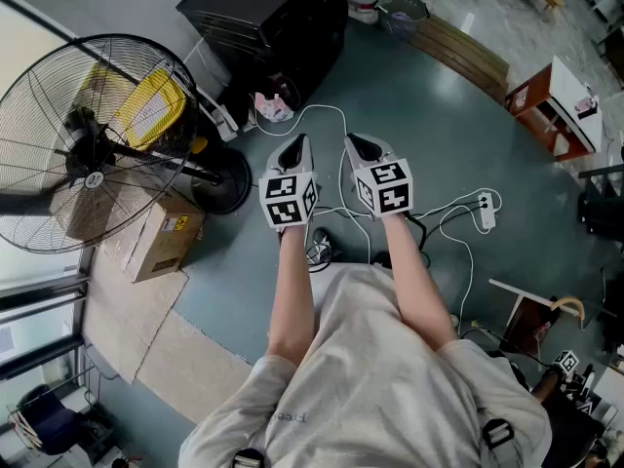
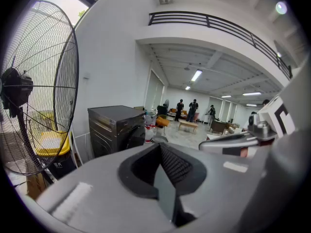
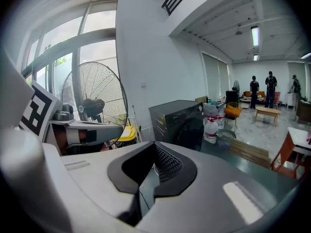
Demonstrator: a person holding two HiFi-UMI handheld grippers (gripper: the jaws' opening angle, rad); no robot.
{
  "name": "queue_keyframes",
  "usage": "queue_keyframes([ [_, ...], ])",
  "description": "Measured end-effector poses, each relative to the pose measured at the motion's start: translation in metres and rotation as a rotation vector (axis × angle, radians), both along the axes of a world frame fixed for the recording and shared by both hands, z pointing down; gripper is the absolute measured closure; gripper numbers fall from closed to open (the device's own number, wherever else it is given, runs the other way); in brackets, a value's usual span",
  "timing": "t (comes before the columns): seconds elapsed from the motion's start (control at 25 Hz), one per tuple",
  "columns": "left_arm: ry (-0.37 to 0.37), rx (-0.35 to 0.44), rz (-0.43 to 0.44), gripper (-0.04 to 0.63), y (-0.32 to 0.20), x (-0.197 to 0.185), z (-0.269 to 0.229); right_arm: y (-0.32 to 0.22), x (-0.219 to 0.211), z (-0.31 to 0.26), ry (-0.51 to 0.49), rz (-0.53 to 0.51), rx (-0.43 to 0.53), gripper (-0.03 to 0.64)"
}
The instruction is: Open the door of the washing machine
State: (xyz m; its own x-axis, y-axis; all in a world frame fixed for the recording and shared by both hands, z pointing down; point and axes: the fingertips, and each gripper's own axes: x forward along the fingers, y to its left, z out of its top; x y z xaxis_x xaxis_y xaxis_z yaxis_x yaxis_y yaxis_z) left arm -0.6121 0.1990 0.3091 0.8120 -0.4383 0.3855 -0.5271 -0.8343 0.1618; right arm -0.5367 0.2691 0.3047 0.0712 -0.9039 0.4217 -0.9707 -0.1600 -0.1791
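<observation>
Head view: left gripper [image 1: 292,152] and right gripper [image 1: 363,148] side by side, well short of dark grey boxy washing machine [image 1: 273,18].
Left gripper view: left gripper [image 2: 163,164] clenched, empty; washing machine [image 2: 114,127] beyond, right of large black wire-cage fan [image 2: 34,86].
Right gripper view: right gripper [image 3: 153,164] clenched, empty; washing machine [image 3: 182,123] ahead, door shut.

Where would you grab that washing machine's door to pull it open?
Probably on the rim of the round door on the washing machine front, coming straight at that face with the gripper, since a front door should swing outward. No handle can be made out from this far away, so which edge to hook is unclear; likely the one opposite the hinge.
</observation>
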Motion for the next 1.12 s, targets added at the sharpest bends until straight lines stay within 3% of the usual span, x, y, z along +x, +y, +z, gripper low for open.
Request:
queue_keyframes([
  [0.24,0.001,-0.005,0.021,0.540,-0.024,0.000,0.003,-0.022,-0.001,0.004,-0.011,0.029,0.001,0.621],
  [0.44,-0.008,-0.009,0.050,0.540,-0.045,-0.003,0.010,-0.041,-0.001,0.007,-0.113,0.083,0.043,0.621],
  [0.84,0.010,-0.014,0.087,0.540,-0.085,-0.017,0.017,-0.069,-0.013,0.020,-0.051,0.123,0.007,0.621],
  [1.12,0.002,-0.016,0.101,0.540,-0.098,-0.004,0.022,-0.081,0.002,0.019,-0.062,0.137,0.011,0.621],
])
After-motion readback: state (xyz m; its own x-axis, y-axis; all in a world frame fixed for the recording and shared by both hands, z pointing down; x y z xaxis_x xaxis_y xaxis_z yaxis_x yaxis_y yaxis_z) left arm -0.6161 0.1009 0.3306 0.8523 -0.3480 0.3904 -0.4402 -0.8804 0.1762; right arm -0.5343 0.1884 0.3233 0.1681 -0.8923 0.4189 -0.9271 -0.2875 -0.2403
